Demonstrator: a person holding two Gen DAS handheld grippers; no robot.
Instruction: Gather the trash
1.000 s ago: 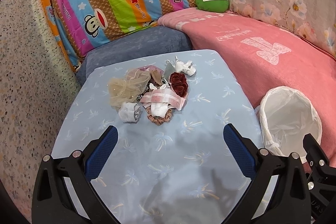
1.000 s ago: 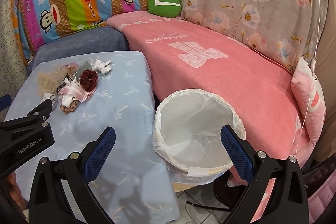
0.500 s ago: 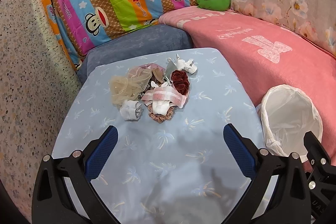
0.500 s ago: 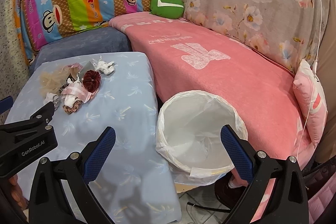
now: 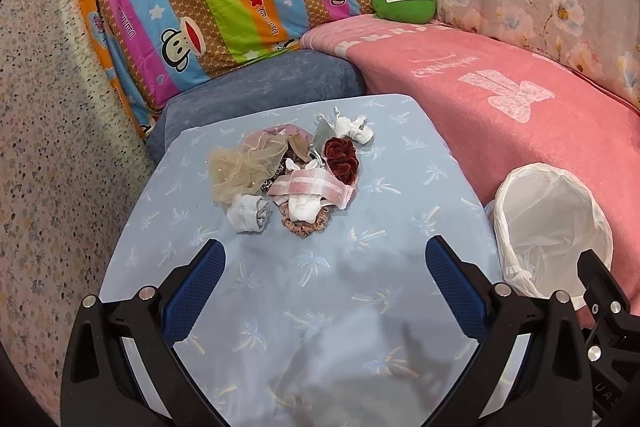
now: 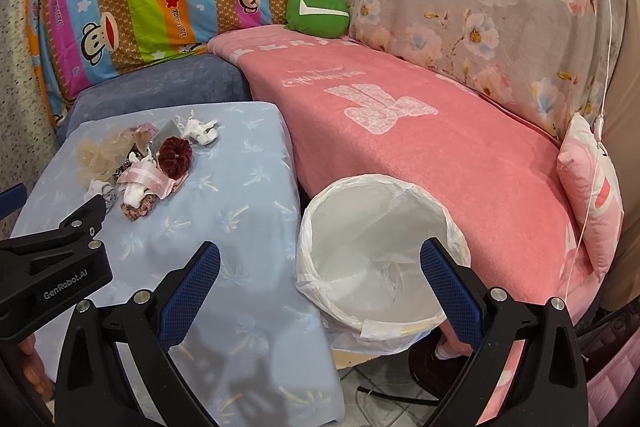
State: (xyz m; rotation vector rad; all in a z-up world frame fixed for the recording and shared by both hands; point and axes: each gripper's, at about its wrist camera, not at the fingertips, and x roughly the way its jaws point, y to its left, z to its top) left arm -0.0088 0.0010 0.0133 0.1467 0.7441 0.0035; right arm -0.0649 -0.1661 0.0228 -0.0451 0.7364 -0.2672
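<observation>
Fabric scraps in one heap [image 5: 292, 171], one lined bin [image 6: 380, 255] (white), each hand-held gripper [image 5: 324, 263] [image 6: 320, 263] wide open, empty.

Scrap pile [image 5: 292, 175] — tulle, scrunchies, white wads — heaped on the blue table; white-lined bin [image 6: 380, 255] stands beside it, open.

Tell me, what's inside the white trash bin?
The trash bin shows only its crinkled white plastic liner; no trash is visible inside. The near rim hides a bit of the inside, so that part cannot be checked.
</observation>
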